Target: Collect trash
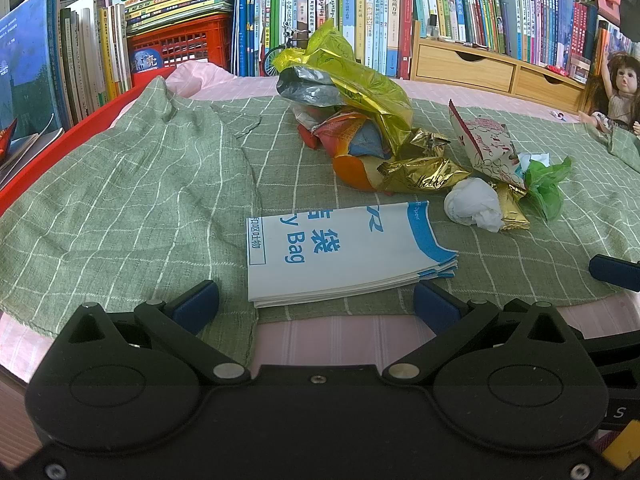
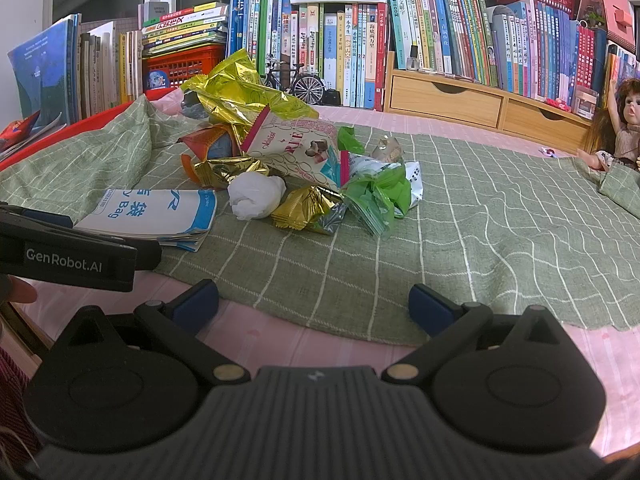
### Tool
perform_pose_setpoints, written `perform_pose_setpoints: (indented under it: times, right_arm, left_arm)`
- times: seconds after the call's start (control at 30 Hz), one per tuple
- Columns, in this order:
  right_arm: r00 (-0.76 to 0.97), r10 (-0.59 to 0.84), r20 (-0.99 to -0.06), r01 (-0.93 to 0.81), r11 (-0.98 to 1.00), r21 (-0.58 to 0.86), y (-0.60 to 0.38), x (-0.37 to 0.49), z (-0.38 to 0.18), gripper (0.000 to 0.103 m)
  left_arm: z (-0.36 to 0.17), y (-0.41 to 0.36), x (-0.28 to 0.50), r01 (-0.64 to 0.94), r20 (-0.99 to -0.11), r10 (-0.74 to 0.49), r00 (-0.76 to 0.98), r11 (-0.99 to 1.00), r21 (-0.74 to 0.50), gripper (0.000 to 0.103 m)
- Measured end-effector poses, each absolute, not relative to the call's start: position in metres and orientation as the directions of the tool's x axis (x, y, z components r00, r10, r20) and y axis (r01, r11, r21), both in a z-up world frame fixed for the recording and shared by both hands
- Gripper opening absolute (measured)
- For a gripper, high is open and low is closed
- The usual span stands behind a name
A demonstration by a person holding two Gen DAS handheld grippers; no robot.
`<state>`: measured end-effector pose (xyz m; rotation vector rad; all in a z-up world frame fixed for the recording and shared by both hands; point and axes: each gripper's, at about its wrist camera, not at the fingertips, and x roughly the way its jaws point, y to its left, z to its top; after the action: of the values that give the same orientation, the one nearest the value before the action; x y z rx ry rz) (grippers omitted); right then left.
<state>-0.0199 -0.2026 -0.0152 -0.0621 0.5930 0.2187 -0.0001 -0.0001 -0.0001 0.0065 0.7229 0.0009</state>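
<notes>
The left gripper and right gripper both stood wide apart and empty. The folded paper bag lay just ahead of the left gripper, so pinching one edge to open it seemed the best start. The trash pile, crumpled foil wrappers and perhaps tissue, sat beyond it on the green cloth.

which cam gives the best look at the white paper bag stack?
Left wrist. The paper bag stack lies centred just ahead of the open left gripper, blue print and layered edges clear. Right wrist view shows it off to the left, foreshortened, its near corner cut off by the left gripper's body.
</notes>
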Motion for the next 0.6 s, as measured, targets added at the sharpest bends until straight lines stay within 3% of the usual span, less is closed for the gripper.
perform_pose_setpoints:
  times: [0.6]
  right_arm:
    - [0.814, 0.191, -0.548, -0.222, 0.975, 0.010, -0.2038, -0.0206, -0.0184, 0.103]
  left_arm:
    - [-0.0021, 0.0035, -0.0053, 0.028, -0.637, -0.018, 0.771, 1.000, 0.006, 0.103]
